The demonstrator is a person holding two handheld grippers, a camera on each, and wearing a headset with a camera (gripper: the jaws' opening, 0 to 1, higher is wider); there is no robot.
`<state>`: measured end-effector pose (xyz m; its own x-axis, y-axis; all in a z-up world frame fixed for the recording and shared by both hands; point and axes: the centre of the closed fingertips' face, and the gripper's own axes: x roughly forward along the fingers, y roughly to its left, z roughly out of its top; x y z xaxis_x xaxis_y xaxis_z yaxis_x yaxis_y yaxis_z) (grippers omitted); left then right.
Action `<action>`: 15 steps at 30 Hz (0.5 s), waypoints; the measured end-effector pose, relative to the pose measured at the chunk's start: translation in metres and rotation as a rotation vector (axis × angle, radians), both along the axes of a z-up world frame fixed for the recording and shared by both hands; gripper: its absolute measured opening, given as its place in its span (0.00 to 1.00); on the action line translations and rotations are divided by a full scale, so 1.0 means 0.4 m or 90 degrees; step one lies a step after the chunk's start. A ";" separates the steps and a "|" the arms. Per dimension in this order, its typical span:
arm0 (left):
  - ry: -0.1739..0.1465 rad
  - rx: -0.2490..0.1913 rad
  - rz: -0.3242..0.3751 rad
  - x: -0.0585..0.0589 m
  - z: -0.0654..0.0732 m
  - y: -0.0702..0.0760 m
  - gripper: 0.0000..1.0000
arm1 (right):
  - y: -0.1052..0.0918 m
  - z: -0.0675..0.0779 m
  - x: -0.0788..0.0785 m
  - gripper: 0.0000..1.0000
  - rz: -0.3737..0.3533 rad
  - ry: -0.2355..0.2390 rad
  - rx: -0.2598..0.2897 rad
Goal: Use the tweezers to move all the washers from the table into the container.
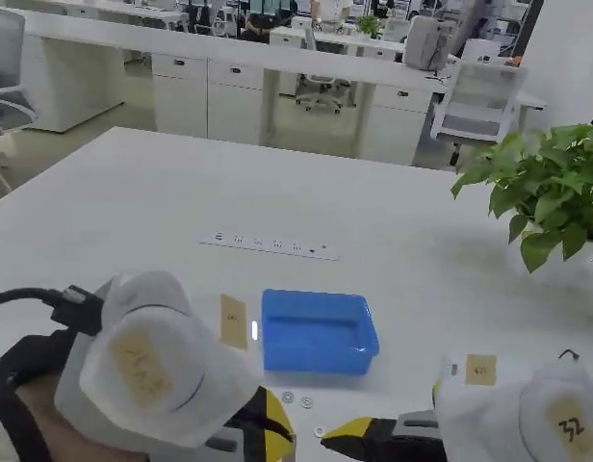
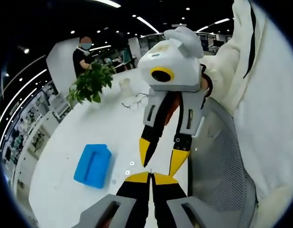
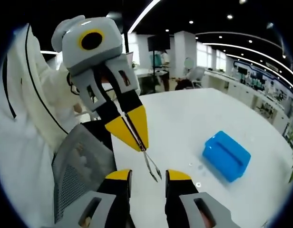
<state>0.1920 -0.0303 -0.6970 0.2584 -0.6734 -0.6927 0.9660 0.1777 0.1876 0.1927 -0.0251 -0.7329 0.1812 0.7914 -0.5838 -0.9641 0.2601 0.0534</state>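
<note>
Left gripper (image 3: 138,140) clamping tweezers (image 3: 152,170), right gripper (image 2: 161,159) agape — washers (image 1: 297,398) beside blue container (image 1: 316,332), plant (image 1: 552,188) well apart

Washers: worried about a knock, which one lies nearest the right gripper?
The lone washer just off the right gripper's yellow tip; the other two sit paired farther left, nearer the container.

Left tongs (image 2: 151,175) pinched shut — right tongs (image 3: 149,174) spread, facing each other.
</note>
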 end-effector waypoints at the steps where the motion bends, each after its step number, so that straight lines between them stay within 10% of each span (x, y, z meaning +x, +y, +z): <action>1: 0.001 0.004 -0.007 -0.006 0.003 -0.001 0.00 | 0.005 0.001 -0.005 0.24 0.004 -0.003 0.000; 15: 0.010 0.013 -0.058 -0.048 0.027 -0.019 0.00 | 0.027 0.008 -0.038 0.07 0.050 -0.024 -0.017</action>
<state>0.1727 -0.0378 -0.6863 0.1852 -0.6799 -0.7096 0.9810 0.0848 0.1748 0.1773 -0.0142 -0.7297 0.1419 0.7883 -0.5986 -0.9827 0.1849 0.0105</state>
